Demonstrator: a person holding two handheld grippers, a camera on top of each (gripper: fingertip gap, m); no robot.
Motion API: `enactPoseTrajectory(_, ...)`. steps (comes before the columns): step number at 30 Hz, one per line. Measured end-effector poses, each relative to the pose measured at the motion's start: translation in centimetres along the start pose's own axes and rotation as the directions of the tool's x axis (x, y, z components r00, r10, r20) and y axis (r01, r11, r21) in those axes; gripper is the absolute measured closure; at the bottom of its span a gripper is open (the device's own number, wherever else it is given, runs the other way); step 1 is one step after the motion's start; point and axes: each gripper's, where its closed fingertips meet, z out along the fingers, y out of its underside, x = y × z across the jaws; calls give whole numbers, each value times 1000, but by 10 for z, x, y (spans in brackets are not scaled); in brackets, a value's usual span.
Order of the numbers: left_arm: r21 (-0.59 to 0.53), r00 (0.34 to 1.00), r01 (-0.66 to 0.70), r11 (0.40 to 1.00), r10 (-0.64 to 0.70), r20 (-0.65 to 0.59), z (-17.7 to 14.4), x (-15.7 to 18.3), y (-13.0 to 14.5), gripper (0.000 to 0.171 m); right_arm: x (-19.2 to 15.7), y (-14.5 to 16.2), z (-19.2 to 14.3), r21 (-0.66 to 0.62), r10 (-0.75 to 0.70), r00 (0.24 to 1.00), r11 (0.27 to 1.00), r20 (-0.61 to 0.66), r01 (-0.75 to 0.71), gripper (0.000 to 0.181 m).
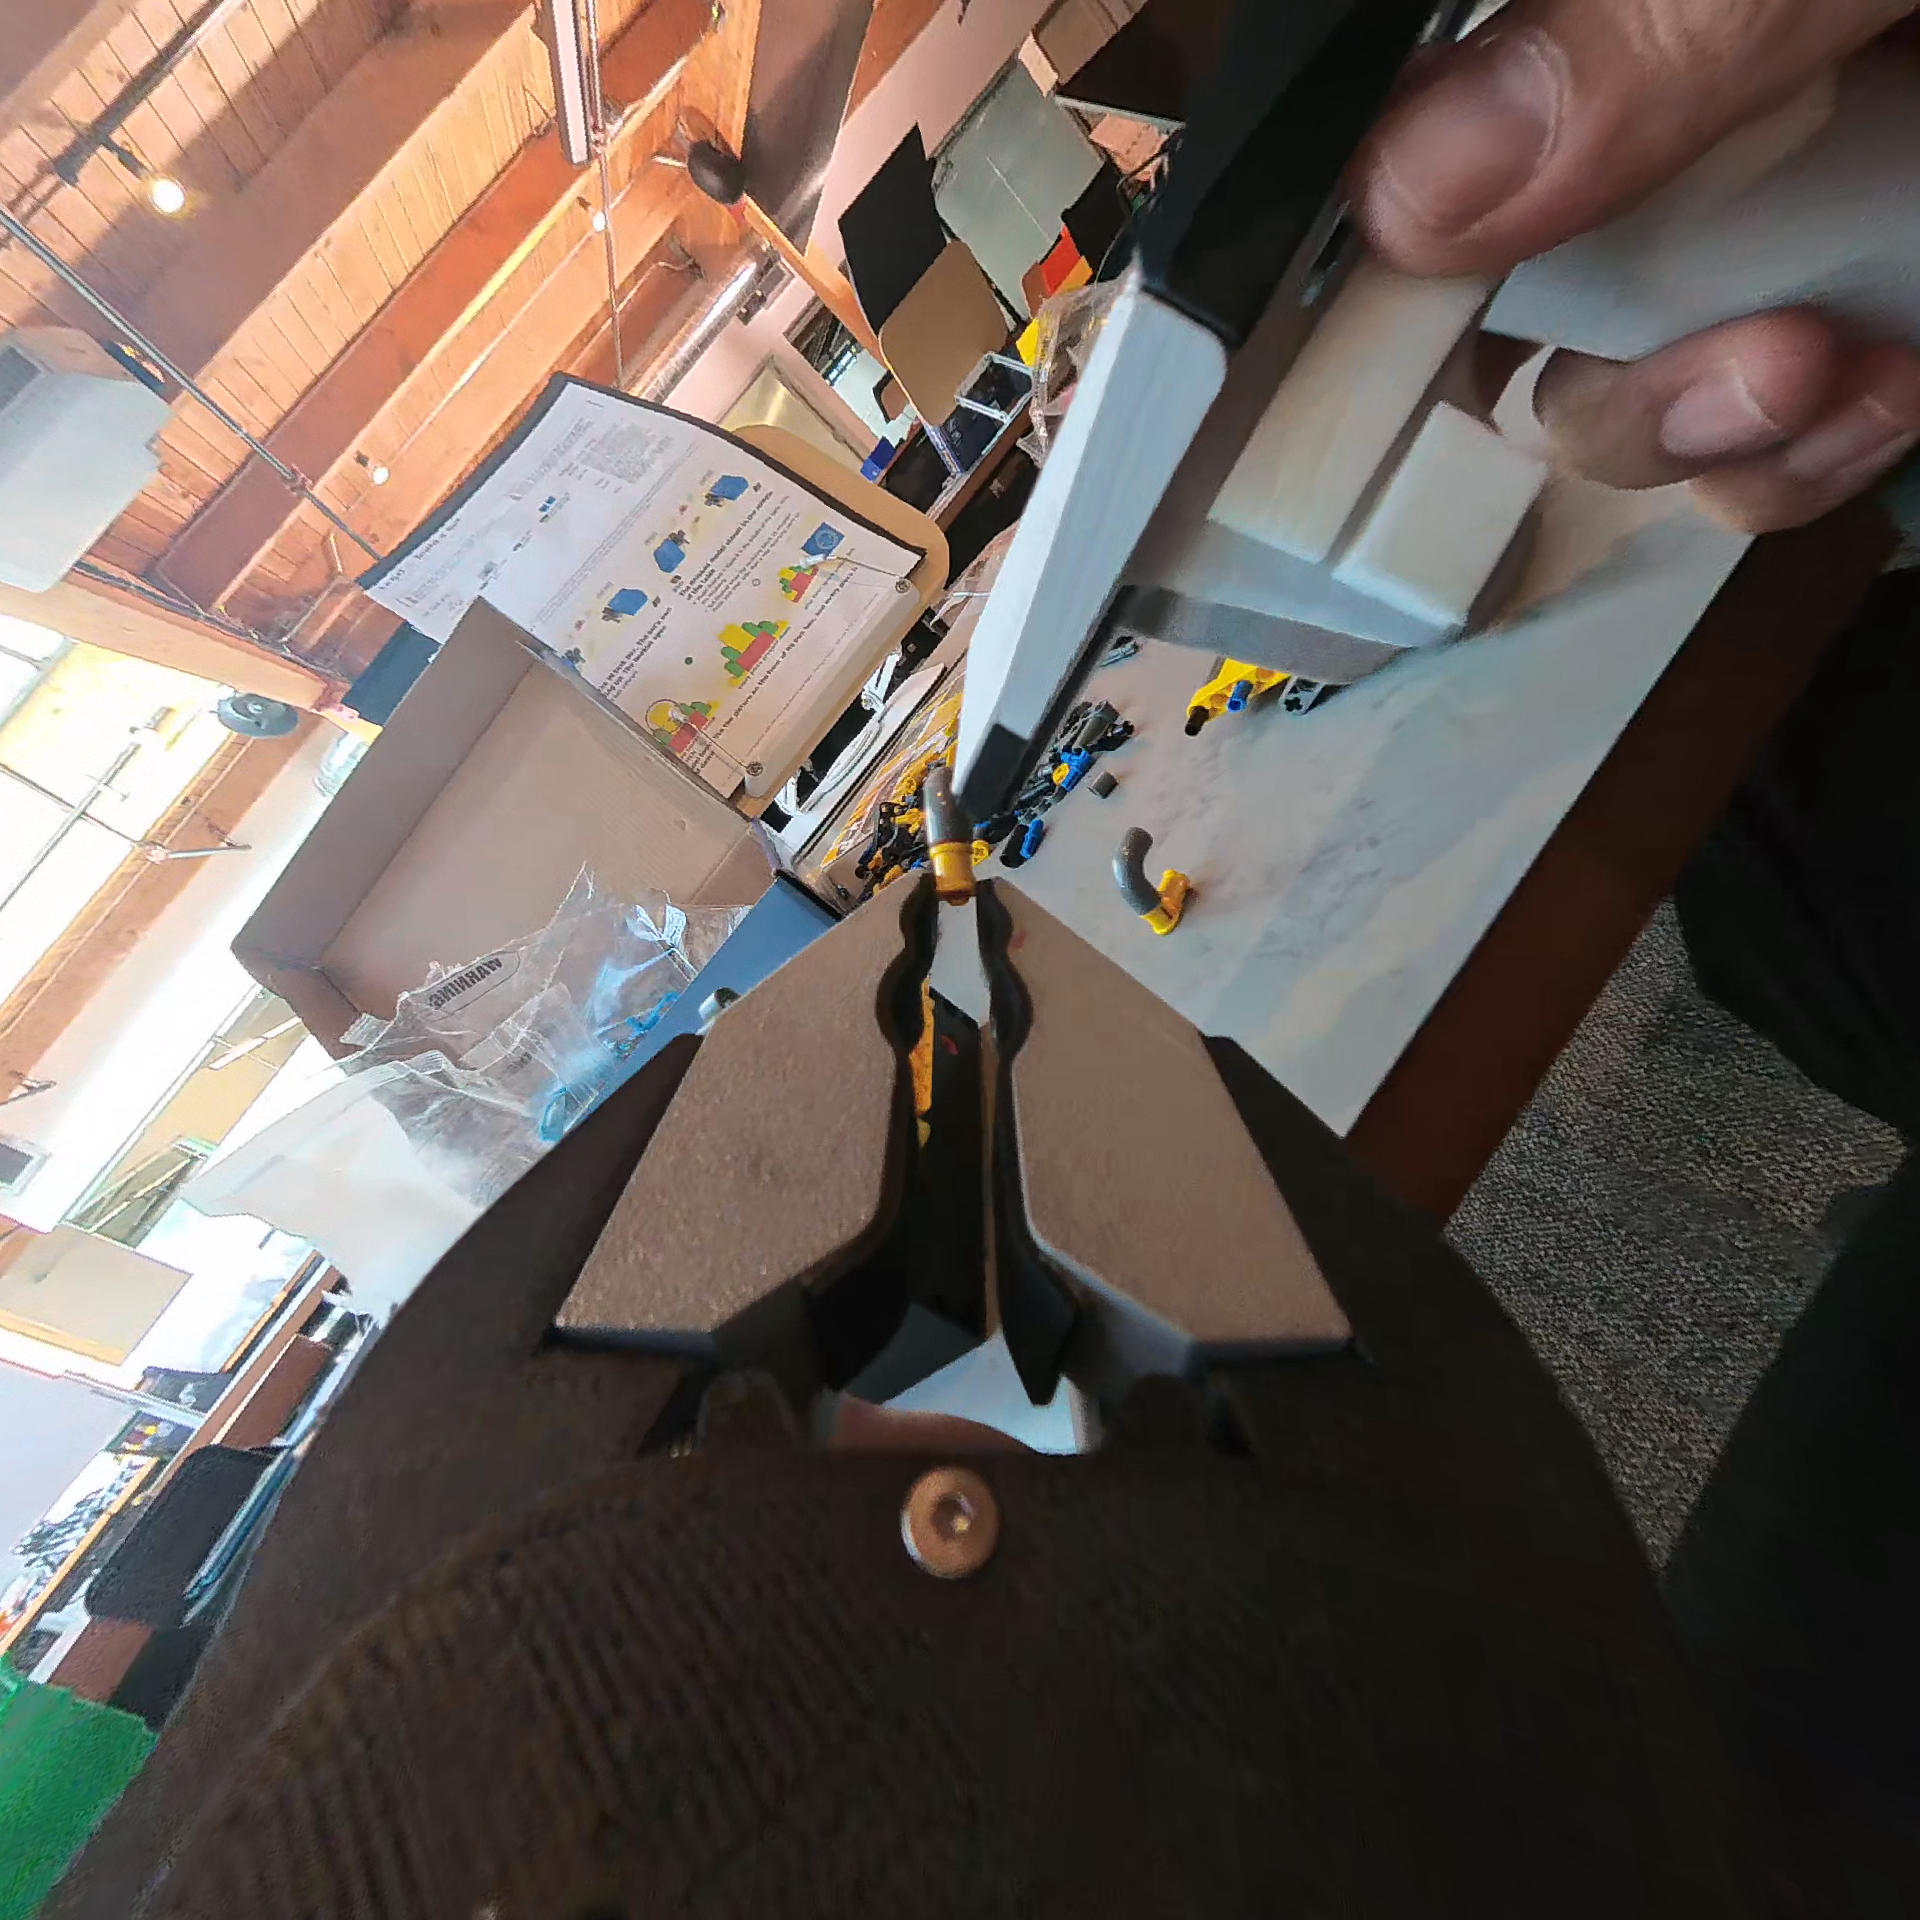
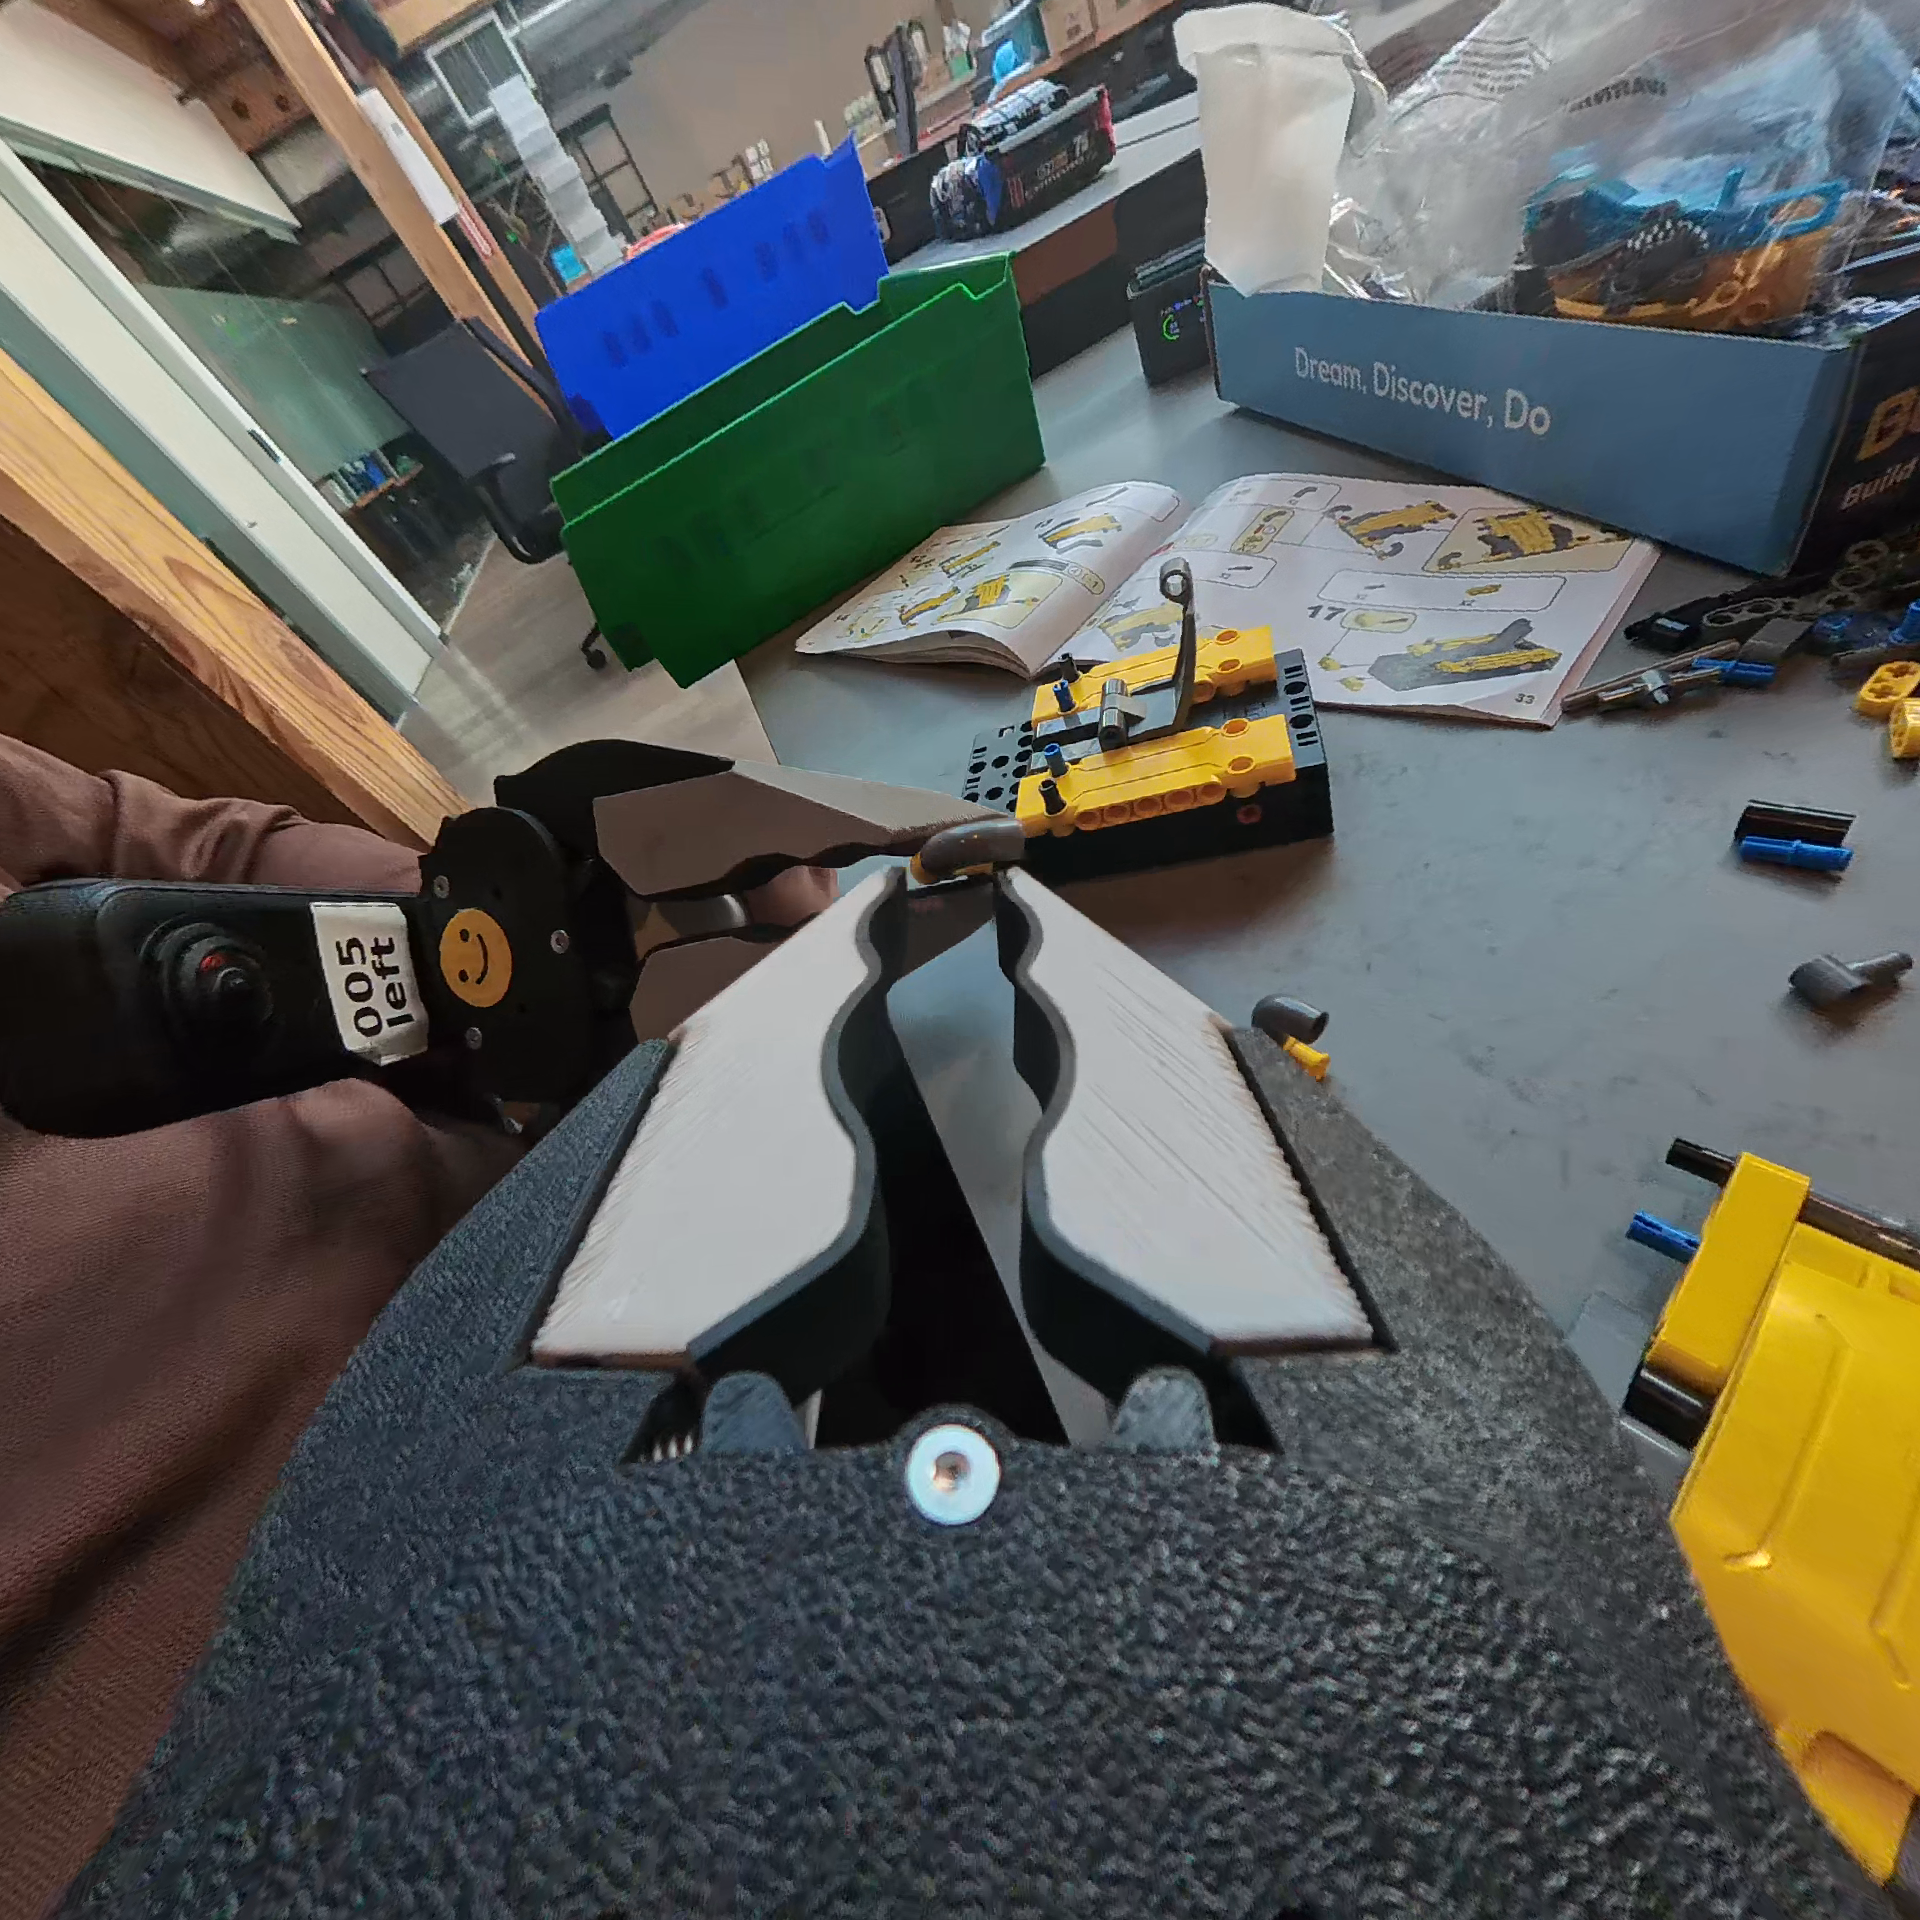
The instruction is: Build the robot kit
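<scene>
My left gripper (image 1: 958,896) is shut on a small grey elbow tube with a yellow collar (image 1: 949,857), which sticks out past its tips. In the right wrist view the left gripper (image 2: 940,831) reaches in from the left with that piece (image 2: 971,844). My right gripper (image 2: 949,878) has its tips a narrow gap apart, right at the piece; I cannot tell if they touch it. In the left wrist view a hand (image 1: 1621,145) holds the right gripper, and its white finger (image 1: 1091,520) points down at the tube's grey end.
A black and yellow brick assembly (image 2: 1164,769) sits just beyond the tips, in front of an open instruction booklet (image 2: 1351,592). A blue box (image 2: 1507,416), green bin (image 2: 810,499), loose pins (image 2: 1792,852), grey elbows (image 2: 1849,977) and a yellow model part (image 2: 1818,1455) surround them. Left and right tips are no more than a few centimetres apart.
</scene>
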Motion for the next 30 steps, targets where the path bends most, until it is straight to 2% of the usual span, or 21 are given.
enactPoseTrajectory(6, 26, 1000, 8, 1000, -8, 0, -2, -1, -3, 167, -1, -2, 2, 2, -37, 999, 999, -10, 37, 161)
enactPoseTrajectory(10, 27, 1000, -3, 1000, 3, 16, -2, -1, -3, 167, -6, -4, 3, 21, 1, 1000, 1000, 31, -2, 161)
enactPoseTrajectory(16, 41, 997, -78, 996, 77, 22, -2, 8, -6, 167, -1, -1, 6, 2, 39, 999, 999, 11, -39, 164)
enactPoseTrajectory(17, 37, 997, -79, 996, 78, 22, -2, 8, -6, 167, -1, 0, 5, -1, 35, 999, 999, 10, -35, 169)
enactPoseTrajectory(25, 27, 1000, 26, 999, -26, -9, -1, 4, -3, 171, 3, -1, 1, -12, -49, 998, 999, -47, 49, 172)
enactPoseTrajectory(30, 32, 997, 60, 998, -59, -39, -2, 5, -2, 171, 10, -4, -3, 11, -36, 997, 999, -68, 36, 172)
